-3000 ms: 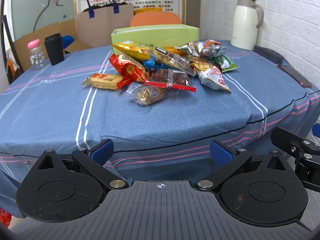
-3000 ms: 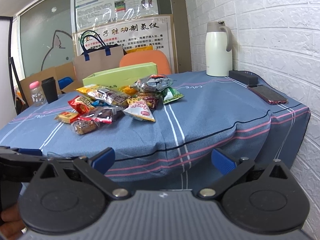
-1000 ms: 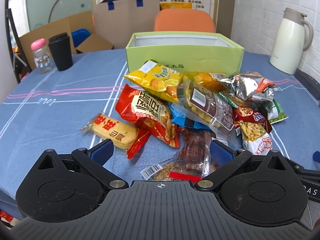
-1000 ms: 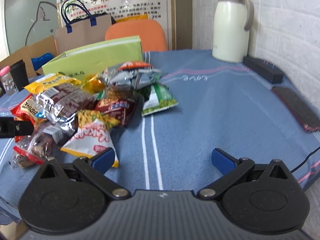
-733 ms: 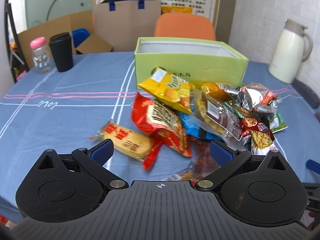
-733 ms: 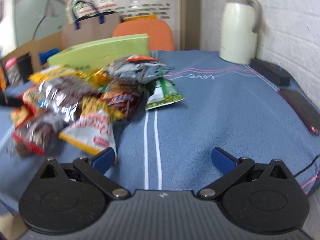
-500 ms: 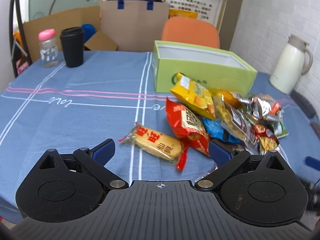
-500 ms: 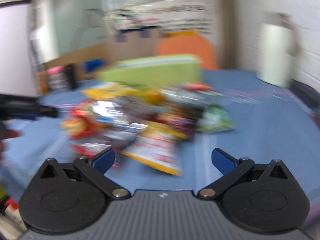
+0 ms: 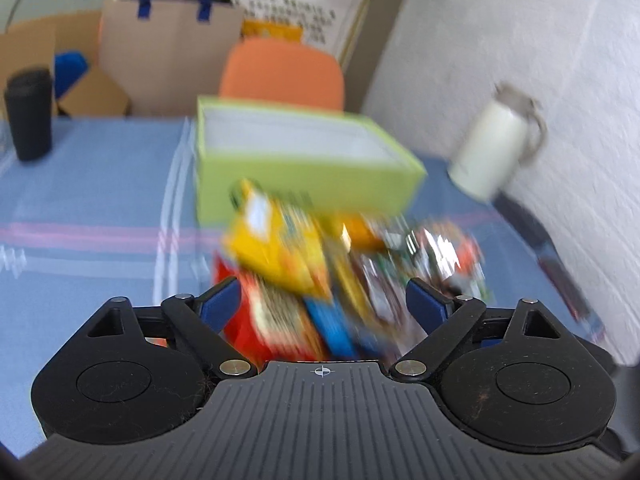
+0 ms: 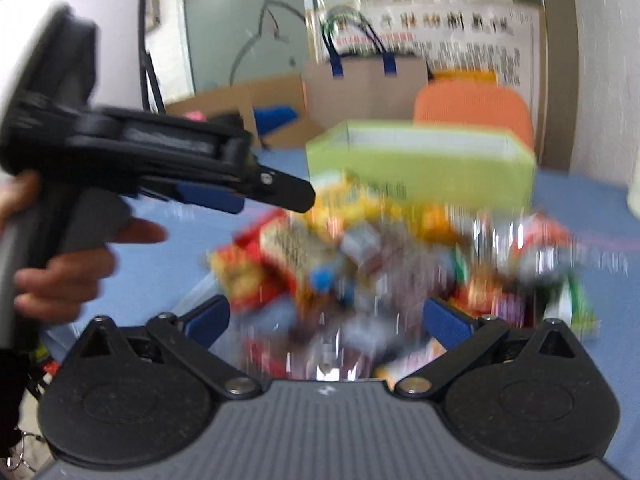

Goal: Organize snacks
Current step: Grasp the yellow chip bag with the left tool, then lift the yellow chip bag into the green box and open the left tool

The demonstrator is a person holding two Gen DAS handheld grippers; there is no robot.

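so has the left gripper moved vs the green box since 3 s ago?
Yes. The left gripper has closed in on the green box, now over the snack pile.

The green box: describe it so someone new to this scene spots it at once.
On the blue-clothed table, look behind the snack pile, before the orange chair. The green box stands there: open-topped, white inside, the only rigid container among crinkly packets.

Tablecloth is looking blue with pink and white stripes; the box is showing lime green outside, white inside; snack packets are blurring into yellow, red, blue, silver; chair is glowing orange; jug is looking cream; cup black; brown paper bag is sporting blue handles.
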